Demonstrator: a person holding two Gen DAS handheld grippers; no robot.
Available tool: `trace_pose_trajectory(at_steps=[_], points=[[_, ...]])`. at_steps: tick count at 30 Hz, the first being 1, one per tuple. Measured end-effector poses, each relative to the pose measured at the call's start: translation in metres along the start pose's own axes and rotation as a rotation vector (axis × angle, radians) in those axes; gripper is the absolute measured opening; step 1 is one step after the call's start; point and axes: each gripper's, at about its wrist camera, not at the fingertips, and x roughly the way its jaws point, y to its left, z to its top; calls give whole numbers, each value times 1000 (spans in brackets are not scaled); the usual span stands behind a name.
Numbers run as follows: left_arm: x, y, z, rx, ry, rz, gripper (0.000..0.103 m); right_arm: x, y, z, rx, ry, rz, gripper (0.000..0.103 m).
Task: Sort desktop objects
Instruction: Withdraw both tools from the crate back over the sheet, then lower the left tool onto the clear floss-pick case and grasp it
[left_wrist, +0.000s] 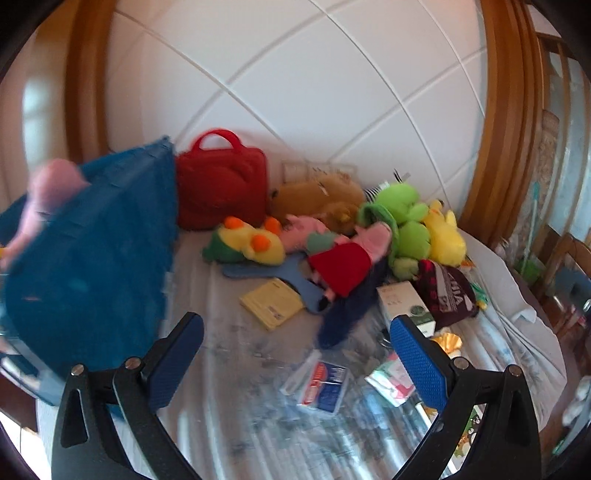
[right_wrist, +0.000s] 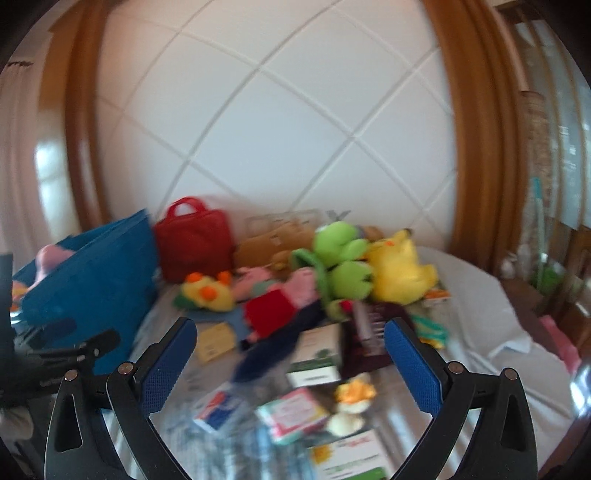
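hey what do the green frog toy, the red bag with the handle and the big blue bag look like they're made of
Green frog toy: soft plush fabric, matte and fuzzy, with rounded stuffed limbs. Red bag: probably padded woven fabric, matte, with puffy panels; blur leaves it open. Blue bag: thin woven or non-woven cloth, judging by its creases and frayed top edge.

Blue bag (left_wrist: 92, 258), red case (left_wrist: 221, 184), green plush (left_wrist: 402, 206), yellow plush (left_wrist: 445, 236).

Rough count: one blue bag (left_wrist: 92, 258), one red case (left_wrist: 221, 184), one green frog plush (left_wrist: 406, 218), one yellow plush (left_wrist: 445, 236), one yellow-green plush with orange bits (left_wrist: 245, 242), one yellow booklet (left_wrist: 271, 303), and two green-white boxes (right_wrist: 317, 354) (right_wrist: 351, 458). The rest is too blurry to count.
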Motion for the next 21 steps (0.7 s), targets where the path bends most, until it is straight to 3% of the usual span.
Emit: trace_pose_trajectory(at_steps=[3,5,8,11,18,21], points=[[31,-13,-5,-27,58,1,103,14,-39,0,67,-16,-23,103],[54,-21,-11,-46,102,21,102,44,-68,1,130,75,46,103],[80,-29,-23,-80,155,78,100,86,-89,0,68,178,63,103],[91,-32,-38,-114,193,136,98,124,-103,-6,37,256,133,103],[106,-25,-67,-128,272,206,96,178,-89,-41,-4,440,247,103],[114,-20,-77,-112,294,200,97,187,-71,-61,-20,493,281,94]])
